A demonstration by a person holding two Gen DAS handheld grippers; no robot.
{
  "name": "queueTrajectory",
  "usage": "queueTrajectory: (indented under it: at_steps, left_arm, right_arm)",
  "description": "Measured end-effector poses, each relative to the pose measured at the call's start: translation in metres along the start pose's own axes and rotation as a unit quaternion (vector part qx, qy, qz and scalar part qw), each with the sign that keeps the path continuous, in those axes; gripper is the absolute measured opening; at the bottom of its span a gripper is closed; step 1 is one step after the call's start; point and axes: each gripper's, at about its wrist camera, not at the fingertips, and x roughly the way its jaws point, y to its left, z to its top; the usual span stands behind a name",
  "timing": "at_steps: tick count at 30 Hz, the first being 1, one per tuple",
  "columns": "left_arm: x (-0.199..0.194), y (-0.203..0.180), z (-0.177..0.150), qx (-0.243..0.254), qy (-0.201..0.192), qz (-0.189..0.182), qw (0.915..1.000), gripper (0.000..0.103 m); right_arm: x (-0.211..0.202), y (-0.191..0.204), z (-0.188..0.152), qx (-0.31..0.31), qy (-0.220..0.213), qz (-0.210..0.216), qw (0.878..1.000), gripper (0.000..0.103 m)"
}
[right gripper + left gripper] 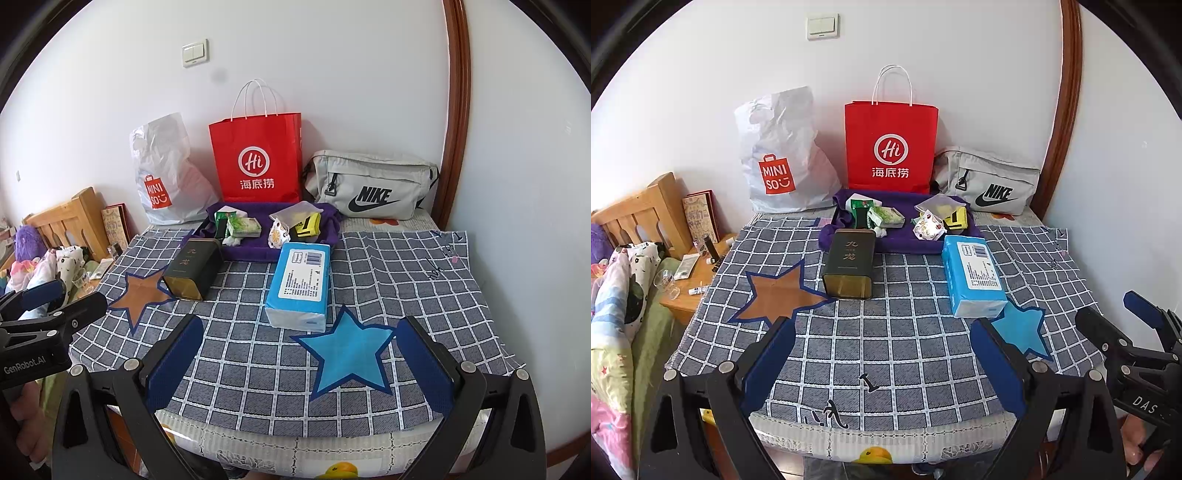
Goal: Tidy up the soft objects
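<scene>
Tongs [882,360] [299,354] spread — empty, tissue pack [300,286] ahead

Blue-grey cloth [369,266] with a white grid – 1 brown star [142,293], 1 blue star [347,354]. Red bag [258,162], purple tray [251,251], light-blue tissue pack [301,284], dark-green tin [192,267].
</scene>
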Motion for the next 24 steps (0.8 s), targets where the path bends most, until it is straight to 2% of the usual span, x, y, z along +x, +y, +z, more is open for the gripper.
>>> queueTrajectory:
  at_steps: [24]
  left_arm:
    - [-0.0013,0.0013,0.0014,0.001,-0.003,0.002,1.0,0.096]
  right_arm:
    - [-0.0019,0.0018,0.0027,-0.001,-0.004,0.001,1.0,0.103]
